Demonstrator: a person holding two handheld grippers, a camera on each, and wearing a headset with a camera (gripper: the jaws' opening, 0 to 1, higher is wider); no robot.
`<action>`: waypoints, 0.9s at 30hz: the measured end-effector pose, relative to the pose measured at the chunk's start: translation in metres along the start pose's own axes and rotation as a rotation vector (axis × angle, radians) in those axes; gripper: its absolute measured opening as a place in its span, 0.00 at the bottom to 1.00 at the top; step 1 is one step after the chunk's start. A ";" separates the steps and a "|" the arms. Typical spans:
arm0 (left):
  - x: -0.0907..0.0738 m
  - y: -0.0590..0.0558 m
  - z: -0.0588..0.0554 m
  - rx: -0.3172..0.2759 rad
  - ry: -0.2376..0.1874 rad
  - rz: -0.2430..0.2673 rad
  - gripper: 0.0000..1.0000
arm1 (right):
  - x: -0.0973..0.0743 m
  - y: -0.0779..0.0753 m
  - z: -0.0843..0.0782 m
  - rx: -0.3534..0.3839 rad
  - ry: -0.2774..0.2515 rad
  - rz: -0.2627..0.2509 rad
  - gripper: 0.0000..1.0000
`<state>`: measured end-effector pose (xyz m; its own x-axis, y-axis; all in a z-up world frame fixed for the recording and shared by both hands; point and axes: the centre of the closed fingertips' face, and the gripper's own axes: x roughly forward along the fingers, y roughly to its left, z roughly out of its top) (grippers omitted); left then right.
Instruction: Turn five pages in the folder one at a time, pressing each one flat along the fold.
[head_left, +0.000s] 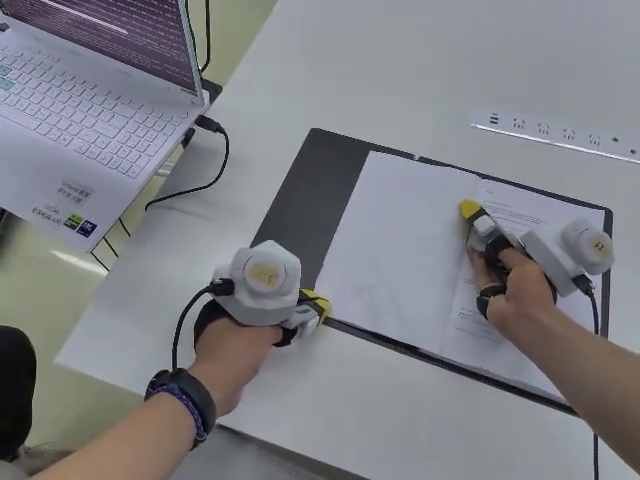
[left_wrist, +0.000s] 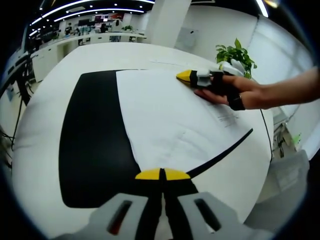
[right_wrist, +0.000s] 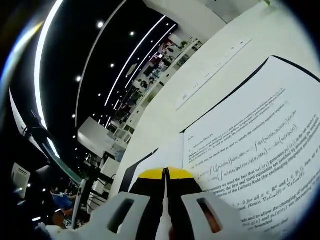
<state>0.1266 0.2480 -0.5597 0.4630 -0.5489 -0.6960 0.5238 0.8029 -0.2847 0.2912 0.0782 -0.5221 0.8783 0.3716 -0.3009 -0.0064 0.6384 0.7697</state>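
The folder lay open on the white surface, with its black cover to the left, a blank turned page in the middle and a printed page to the right. The right hand-held gripper had its jaws together with nothing between them, tips at the fold. The left hand-held gripper, likewise closed and empty, sat at the folder's near edge. Judgement: the pages are thin, light, limp and easily creased, and are best pinched at the printed page's free right edge
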 end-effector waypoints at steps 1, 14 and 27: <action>0.000 0.000 0.000 0.000 -0.001 0.001 0.00 | 0.001 0.000 0.002 0.001 -0.004 -0.002 0.00; 0.000 0.000 0.000 -0.001 -0.001 0.001 0.00 | 0.019 -0.004 0.022 0.043 -0.051 -0.017 0.00; 0.000 0.000 0.000 0.019 0.005 -0.001 0.00 | 0.059 -0.035 0.051 0.154 -0.079 -0.034 0.00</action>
<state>0.1266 0.2478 -0.5598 0.4589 -0.5485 -0.6990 0.5379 0.7976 -0.2728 0.3675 0.0435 -0.5385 0.9116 0.2935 -0.2879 0.0920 0.5370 0.8385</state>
